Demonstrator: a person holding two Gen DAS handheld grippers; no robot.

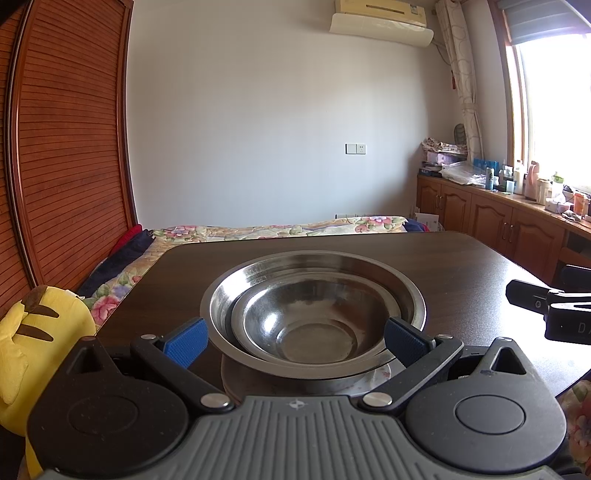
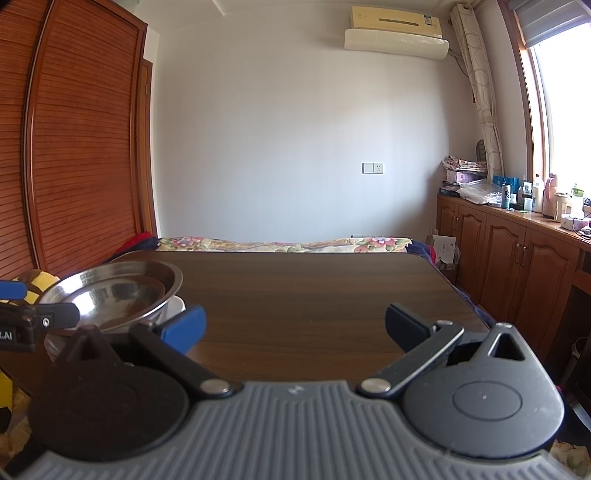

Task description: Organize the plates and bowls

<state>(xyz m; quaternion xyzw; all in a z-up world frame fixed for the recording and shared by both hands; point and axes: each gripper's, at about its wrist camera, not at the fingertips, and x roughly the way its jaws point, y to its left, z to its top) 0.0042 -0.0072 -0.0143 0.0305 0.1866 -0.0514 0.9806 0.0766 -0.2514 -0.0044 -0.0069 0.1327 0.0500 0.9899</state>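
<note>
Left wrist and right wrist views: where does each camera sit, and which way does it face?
Left wrist: on the open left gripper, facing the nested steel bowls between its fingers; the right gripper's tip shows at right.
Right wrist: on the open right gripper, over bare table; the left gripper's tip shows at left.
Shared: bowls, table, bed, air conditioner.

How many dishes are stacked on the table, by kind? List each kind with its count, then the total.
Steel bowls: 2, a large steel bowl with a small steel bowl nested inside it.
White dish: 1, showing under them.
Total: 3 visible on the table.
</note>
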